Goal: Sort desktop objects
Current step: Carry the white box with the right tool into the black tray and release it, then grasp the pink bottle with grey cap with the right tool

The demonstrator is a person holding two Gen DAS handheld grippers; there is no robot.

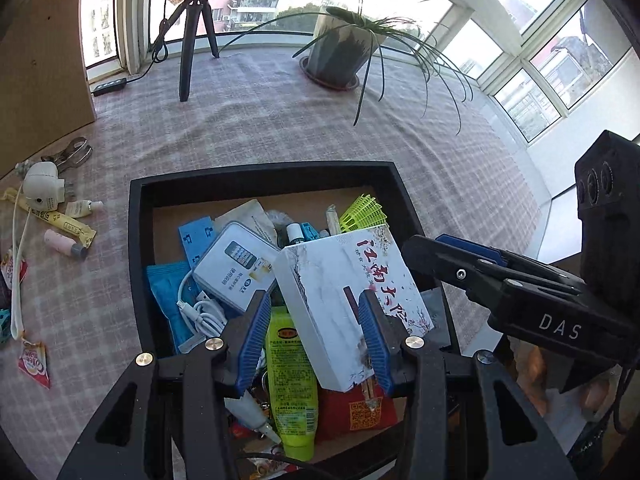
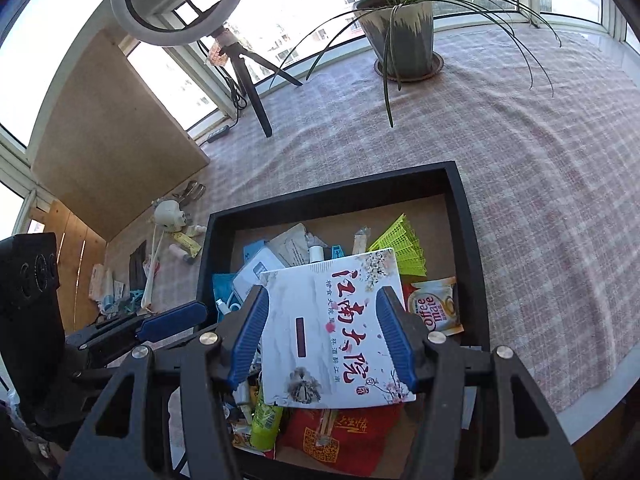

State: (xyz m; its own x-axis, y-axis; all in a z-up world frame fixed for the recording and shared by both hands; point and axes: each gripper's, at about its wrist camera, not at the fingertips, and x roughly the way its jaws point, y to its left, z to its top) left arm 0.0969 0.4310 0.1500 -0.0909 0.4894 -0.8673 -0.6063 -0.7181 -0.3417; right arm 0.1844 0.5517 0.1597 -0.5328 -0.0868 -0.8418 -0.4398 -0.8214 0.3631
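A black tray (image 1: pixel 138 240) (image 2: pixel 468 216) holds a pile of small items. A white box with red Chinese characters (image 1: pixel 340 292) (image 2: pixel 332 320) lies tilted on top of the pile. My left gripper (image 1: pixel 316 336) is open above the near part of the tray, over the box's left edge and a green tube (image 1: pixel 290 384). My right gripper (image 2: pixel 324 336) is open with its fingers on either side of the box, not pressing it. A white card reader (image 1: pixel 236 264), a white cable (image 1: pixel 200 312) and a red packet (image 2: pixel 340 436) lie in the tray.
Loose items lie on the checked cloth left of the tray: a white plug device (image 1: pixel 42 186), a yellow sachet (image 1: pixel 64 222), a pink tube (image 1: pixel 66 243), pliers (image 1: pixel 74 152). A potted plant (image 1: pixel 340 52) and a tripod (image 1: pixel 192 32) stand at the back. A board (image 2: pixel 108 140) leans at the left.
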